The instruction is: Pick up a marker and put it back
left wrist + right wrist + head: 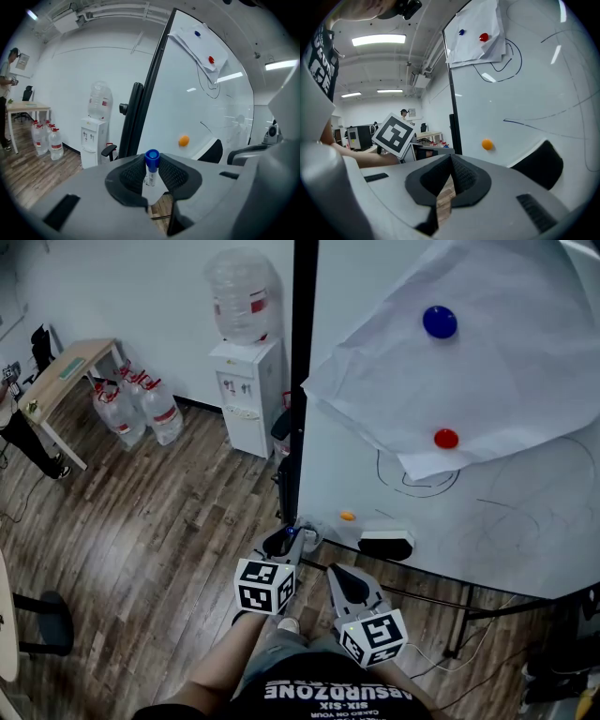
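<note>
A white marker with a blue cap (pixel 151 161) stands upright between the pads of my left gripper (pixel 151 169), which is shut on it. In the head view the left gripper (pixel 282 543) is held low, just left of the whiteboard's (pixel 487 512) bottom corner, and the marker's blue cap (pixel 292 532) shows at its tip. My right gripper (pixel 341 577) sits close beside it on the right. Its jaws meet at the tips with nothing between them (pixel 450 161). It points at the whiteboard (pixel 525 93).
A black eraser (pixel 386 545) and an orange magnet (pixel 348 516) sit low on the board. Paper (pixel 469 352) hangs above under blue (pixel 439 322) and red (pixel 446 438) magnets. A water dispenser (pixel 246 395), several bottles (pixel 141 409) and a table (pixel 66 371) stand at the left.
</note>
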`<action>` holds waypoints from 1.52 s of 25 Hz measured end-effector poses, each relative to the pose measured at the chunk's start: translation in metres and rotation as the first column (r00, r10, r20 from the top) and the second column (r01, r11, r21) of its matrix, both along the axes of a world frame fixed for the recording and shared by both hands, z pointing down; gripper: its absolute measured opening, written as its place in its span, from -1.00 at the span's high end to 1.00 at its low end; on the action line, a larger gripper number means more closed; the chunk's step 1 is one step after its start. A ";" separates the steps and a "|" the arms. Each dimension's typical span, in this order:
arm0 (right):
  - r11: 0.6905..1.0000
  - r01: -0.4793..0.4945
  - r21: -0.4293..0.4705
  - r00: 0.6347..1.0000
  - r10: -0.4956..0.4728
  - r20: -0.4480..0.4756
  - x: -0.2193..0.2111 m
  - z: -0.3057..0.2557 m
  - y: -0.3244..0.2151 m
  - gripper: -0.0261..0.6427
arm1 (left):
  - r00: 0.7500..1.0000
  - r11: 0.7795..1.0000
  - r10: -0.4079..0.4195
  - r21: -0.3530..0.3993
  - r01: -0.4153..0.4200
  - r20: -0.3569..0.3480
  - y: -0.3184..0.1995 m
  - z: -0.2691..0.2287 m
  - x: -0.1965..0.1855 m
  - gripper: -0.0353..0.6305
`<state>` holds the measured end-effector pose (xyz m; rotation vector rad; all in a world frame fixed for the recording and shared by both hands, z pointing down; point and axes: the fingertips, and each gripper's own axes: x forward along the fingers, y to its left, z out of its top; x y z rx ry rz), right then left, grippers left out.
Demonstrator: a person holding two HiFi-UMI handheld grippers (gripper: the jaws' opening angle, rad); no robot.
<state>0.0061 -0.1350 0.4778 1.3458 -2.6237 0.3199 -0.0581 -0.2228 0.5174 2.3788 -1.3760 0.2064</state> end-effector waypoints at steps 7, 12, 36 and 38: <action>0.999 0.044 0.009 0.999 -0.044 0.001 0.002 -0.011 0.008 0.93 | 0.999 0.999 -0.033 0.031 0.033 -0.007 0.010 -0.021 0.004 0.63; 0.997 0.073 0.017 0.997 -0.073 0.007 0.001 -0.019 0.012 0.93 | 0.998 0.997 -0.056 0.058 0.056 -0.005 0.017 -0.039 0.004 0.63; 0.989 0.140 0.045 0.988 -0.143 0.053 0.000 -0.033 0.035 0.93 | 0.995 0.979 -0.093 0.181 0.098 -0.034 0.074 -0.112 0.007 0.63; 0.989 0.142 0.043 0.988 -0.144 0.056 -0.001 -0.032 0.037 0.93 | 0.995 0.977 -0.095 0.187 0.101 -0.037 0.081 -0.116 0.006 0.63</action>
